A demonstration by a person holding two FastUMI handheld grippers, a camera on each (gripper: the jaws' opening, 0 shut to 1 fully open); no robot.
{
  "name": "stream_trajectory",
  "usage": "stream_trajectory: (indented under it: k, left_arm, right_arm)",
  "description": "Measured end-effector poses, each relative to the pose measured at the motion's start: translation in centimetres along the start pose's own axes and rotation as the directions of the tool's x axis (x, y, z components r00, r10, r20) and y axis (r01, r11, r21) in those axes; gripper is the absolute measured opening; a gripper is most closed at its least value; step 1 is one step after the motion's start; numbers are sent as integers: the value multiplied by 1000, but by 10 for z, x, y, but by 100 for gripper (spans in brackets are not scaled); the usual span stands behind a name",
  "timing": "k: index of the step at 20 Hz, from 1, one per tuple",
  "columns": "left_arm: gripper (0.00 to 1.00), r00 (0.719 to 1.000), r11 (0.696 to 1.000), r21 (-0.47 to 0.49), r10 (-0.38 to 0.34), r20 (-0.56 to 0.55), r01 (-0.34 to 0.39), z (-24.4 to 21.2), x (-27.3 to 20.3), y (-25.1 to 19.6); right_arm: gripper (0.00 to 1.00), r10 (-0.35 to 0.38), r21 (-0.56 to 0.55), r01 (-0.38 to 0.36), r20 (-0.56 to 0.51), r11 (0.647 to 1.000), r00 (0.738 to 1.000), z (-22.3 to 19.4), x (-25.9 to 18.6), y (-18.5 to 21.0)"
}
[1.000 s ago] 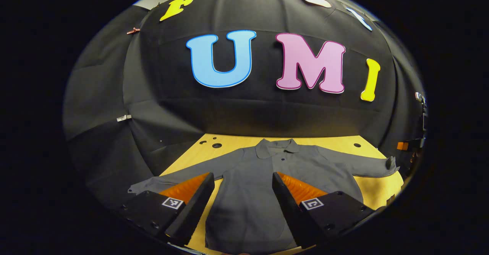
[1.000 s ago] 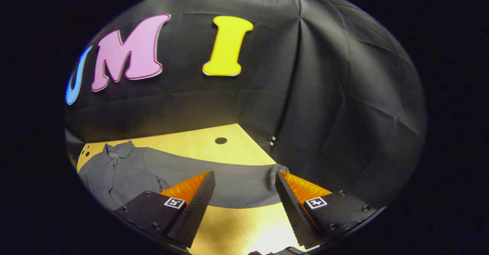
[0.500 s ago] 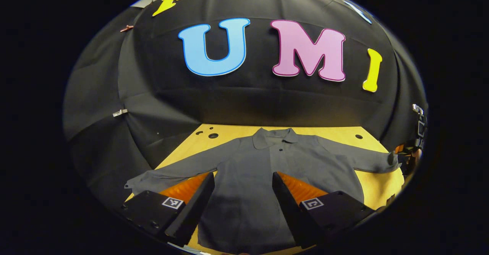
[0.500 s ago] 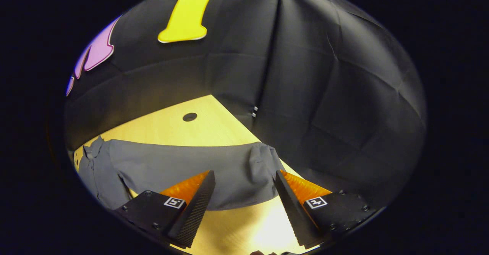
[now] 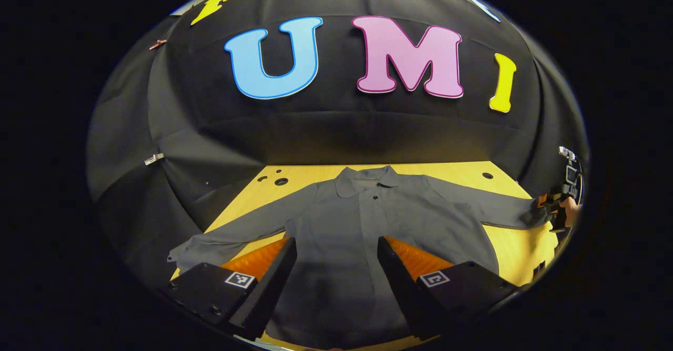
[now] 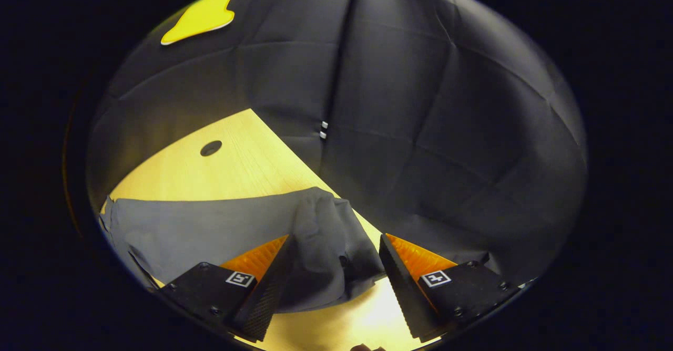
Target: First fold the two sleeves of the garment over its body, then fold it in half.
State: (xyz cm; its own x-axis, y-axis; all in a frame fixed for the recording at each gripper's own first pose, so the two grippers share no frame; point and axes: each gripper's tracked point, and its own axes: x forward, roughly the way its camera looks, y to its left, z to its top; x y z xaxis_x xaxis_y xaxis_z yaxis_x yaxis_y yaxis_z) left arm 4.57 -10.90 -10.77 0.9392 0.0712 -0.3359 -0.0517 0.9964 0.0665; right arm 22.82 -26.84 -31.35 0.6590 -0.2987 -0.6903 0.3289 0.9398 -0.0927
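A grey collared shirt (image 5: 363, 225) lies flat, front up, on the yellow wooden table (image 5: 515, 246), both sleeves spread sideways. My left gripper (image 5: 336, 256) hovers open over the shirt's lower body, with nothing between its fingers. In the right gripper view the crumpled cuff (image 6: 328, 246) of the shirt's right sleeve (image 6: 210, 230) lies between the fingers of my open right gripper (image 6: 335, 254), which do not press on it. In the left gripper view the right gripper (image 5: 560, 206) and a hand appear at the far right, at that cuff.
Black cloth walls close the booth behind and at both sides of the table. The tabletop has round holes at its far left (image 5: 281, 182) and far right (image 5: 487, 175). The left sleeve's cuff (image 5: 181, 248) reaches the table's left edge.
My right gripper has come down and forward, so the cuff now sits between its open fingers. The left gripper has tilted slightly lower over the shirt's body.
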Motion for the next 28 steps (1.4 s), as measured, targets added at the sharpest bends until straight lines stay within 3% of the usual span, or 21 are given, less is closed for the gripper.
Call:
stream_trajectory:
  k: [5,9,10,11,14,17,22,28]
  left_arm:
    - [98,1000,999,37,-3,4,3,6,-2,-9]
    - [98,1000,997,78,-14,8,13,9,-1,-17]
    - [98,1000,997,78,-19,7,19,11,-1,-20]
    - [98,1000,997,77,-24,9,23,11,-1,-22]
    - [98,1000,997,77,-30,6,30,10,-3,-24]
    - [98,1000,997,72,-25,8,24,9,-8,-19]
    - [98,1000,998,62,-6,-1,6,2,-9,1]
    - [98,1000,1000,16,12,-15,-12,-6,-19,22]
  right_arm:
    - [99,44,47,-40,-94,998,995,-22,16,6]
    - [98,83,49,-78,-99,996,992,-19,14,11]
    - [77,84,37,-81,-86,996,993,-15,16,11]
    - [82,109,31,-106,-90,994,990,-16,15,19]
    - [20,120,8,-119,-66,993,991,-19,13,33]
    - [7,141,72,-135,-94,988,985,-22,8,44]
    - [6,152,15,-151,-65,988,986,-11,-16,54]
    - [6,240,-76,-237,26,969,971,38,-72,99]
